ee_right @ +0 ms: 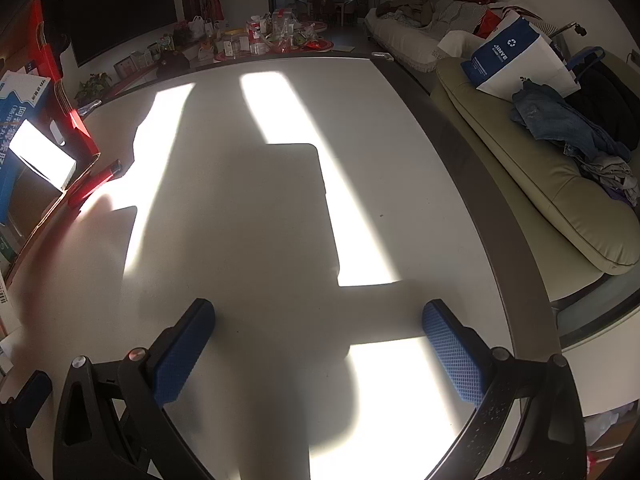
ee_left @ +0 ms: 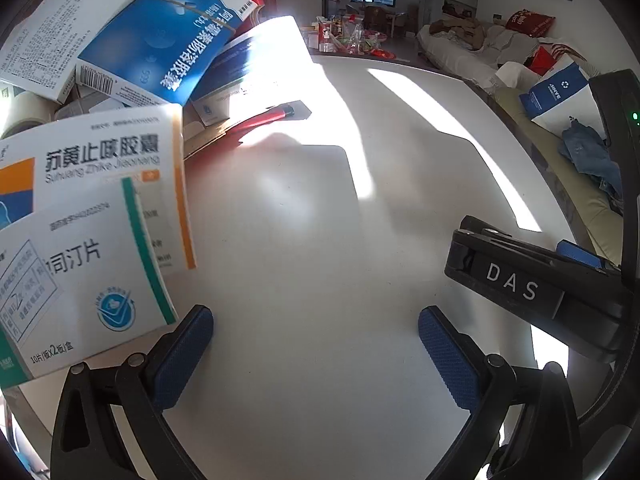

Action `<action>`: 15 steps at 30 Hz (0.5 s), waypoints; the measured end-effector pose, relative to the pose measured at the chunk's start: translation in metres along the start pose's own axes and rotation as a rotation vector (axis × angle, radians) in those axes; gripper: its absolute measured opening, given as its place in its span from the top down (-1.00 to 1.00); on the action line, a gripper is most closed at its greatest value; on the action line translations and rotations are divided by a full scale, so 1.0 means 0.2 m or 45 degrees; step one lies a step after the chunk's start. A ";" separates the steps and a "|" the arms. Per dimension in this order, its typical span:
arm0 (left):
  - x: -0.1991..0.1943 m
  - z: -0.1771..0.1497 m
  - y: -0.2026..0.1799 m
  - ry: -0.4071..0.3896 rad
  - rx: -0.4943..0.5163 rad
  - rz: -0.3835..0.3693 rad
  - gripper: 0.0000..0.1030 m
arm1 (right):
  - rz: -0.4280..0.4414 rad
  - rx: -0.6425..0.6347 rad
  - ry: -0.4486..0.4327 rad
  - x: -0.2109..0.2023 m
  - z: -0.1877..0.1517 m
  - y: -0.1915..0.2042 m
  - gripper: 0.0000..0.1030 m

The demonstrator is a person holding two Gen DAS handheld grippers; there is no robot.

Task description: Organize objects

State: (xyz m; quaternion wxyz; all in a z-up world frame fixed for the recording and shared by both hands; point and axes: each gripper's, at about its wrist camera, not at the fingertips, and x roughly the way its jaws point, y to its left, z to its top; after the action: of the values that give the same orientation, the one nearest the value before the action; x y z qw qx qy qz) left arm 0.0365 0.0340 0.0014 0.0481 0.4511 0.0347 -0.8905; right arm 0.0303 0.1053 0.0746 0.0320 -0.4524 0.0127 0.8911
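Note:
Several medicine boxes lie piled at the left of the left wrist view: a white box with a green stripe nearest, a white and orange box behind it, and a blue box with a rubber band on top. A red lighter lies on the white table beside the pile, and it also shows in the right wrist view. My left gripper is open and empty over bare table, its left finger close to the green-striped box. My right gripper is open and empty above the table.
The right gripper's body sits at the right of the left wrist view. A red cardboard box holds the pile. A beige sofa with clothes and a blue and white bag lies beyond the table's right edge. A cluttered table stands far back.

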 end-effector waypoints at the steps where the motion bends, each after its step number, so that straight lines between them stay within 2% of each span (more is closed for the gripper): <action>1: 0.00 0.00 0.00 0.000 0.000 0.001 -1.00 | 0.000 0.000 -0.001 0.00 0.00 0.00 -1.00; 15: 0.00 0.00 0.00 -0.001 0.004 0.001 -1.00 | 0.002 0.001 -0.001 0.00 0.00 0.01 -1.00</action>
State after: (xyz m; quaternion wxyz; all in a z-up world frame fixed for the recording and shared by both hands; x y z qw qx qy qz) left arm 0.0358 0.0333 0.0008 0.0479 0.4509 0.0331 -0.8907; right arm 0.0303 0.1036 0.0754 0.0315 -0.4521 0.0135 0.8913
